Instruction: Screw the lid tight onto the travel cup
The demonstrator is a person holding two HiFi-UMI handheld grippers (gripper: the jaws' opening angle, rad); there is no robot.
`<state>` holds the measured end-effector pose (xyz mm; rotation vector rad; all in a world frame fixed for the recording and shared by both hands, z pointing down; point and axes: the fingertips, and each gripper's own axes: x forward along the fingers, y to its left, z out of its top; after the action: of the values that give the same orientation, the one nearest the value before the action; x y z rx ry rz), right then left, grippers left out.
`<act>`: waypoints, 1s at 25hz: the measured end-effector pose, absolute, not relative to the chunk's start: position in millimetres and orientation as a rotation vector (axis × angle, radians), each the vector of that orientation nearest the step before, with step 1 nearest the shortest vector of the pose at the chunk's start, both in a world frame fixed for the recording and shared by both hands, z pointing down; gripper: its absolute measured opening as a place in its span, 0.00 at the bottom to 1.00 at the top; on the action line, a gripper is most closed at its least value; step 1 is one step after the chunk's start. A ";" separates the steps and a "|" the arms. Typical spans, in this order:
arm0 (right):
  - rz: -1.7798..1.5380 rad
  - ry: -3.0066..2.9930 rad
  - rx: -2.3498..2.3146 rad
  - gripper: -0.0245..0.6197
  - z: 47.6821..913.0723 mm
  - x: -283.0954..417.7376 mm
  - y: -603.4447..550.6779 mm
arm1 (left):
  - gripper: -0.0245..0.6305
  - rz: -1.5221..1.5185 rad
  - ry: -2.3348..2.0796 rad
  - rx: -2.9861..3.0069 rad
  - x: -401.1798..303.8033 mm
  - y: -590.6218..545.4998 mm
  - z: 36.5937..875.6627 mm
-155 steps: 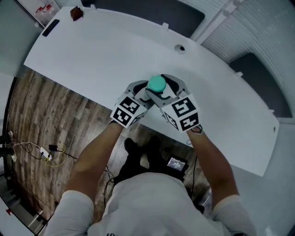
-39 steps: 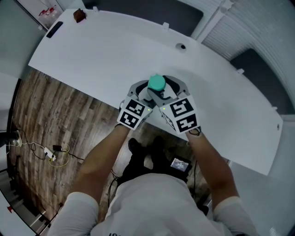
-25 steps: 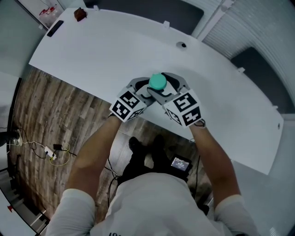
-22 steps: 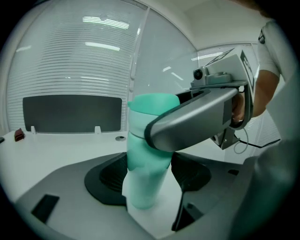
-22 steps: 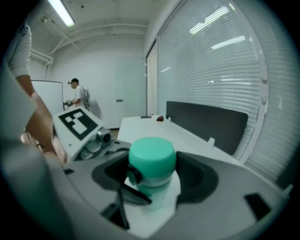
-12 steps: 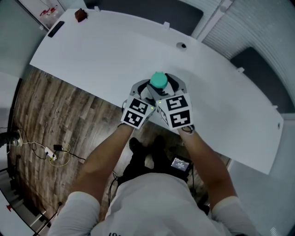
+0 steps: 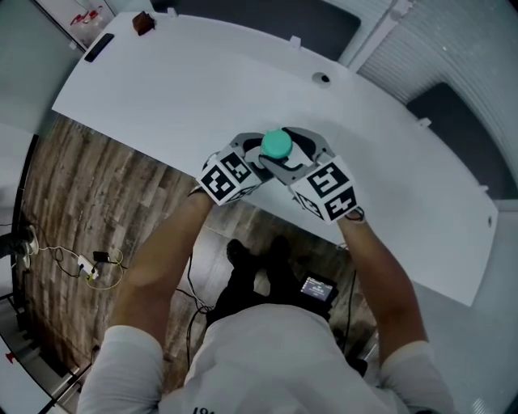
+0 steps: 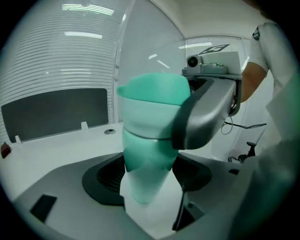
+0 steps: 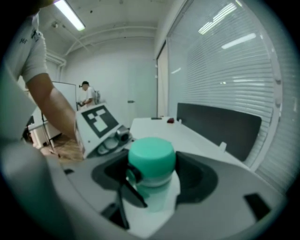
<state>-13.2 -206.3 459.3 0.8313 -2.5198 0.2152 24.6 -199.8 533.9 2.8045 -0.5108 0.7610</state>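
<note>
A teal travel cup (image 8: 146, 174) stands upright just above the white table's (image 7: 162, 89) near edge, with its teal lid (image 7: 276, 144) on top. My left gripper (image 7: 257, 160) comes in from the left, shut on the cup's body below the lid (image 8: 152, 105). Coming from the right, my right gripper (image 7: 290, 155) is shut on the lid (image 9: 151, 159), and one of its grey jaws wraps the lid's side in the left gripper view. The cup's base is hidden behind the jaws.
A small red-brown object (image 7: 144, 22) and a black bar (image 7: 93, 47) lie at the table's far left corner. A round grommet hole (image 7: 324, 78) is near the back edge. Wooden floor with cables (image 7: 89, 267) lies to the left. A person (image 9: 86, 93) stands far off.
Over the last half second the two marker cubes have swung apart, the left one leftward and the right one rightward. The cup and lid stay in the same place between the jaws.
</note>
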 end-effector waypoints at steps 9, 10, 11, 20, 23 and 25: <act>0.305 -2.401 1.094 0.51 462.4 -6.7 -211.5 | 0.53 0.622 -0.861 2.717 25.8 -208.7 532.2; 0.314 -2.388 1.120 0.51 462.4 -6.0 -212.3 | 0.53 0.618 -0.904 2.700 25.3 -210.0 532.3; 0.319 -2.380 1.140 0.51 462.2 -5.6 -213.0 | 0.53 0.616 -0.944 2.682 24.9 -211.1 532.4; 0.273 -2.480 0.919 0.51 462.1 -16.1 -203.1 | 0.53 0.723 -0.688 2.807 21.6 -199.8 531.8; 0.241 -2.536 0.763 0.51 461.8 -19.3 -199.6 | 0.53 0.808 -0.522 2.866 24.8 -197.0 531.2; 0.243 -2.536 0.761 0.51 460.9 -18.7 -201.1 | 0.53 0.802 -0.532 2.860 26.5 -199.0 530.1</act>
<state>-18.7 -201.1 460.9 0.7607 -2.5355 0.2432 26.5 -199.0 530.1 2.8599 -0.5319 0.8015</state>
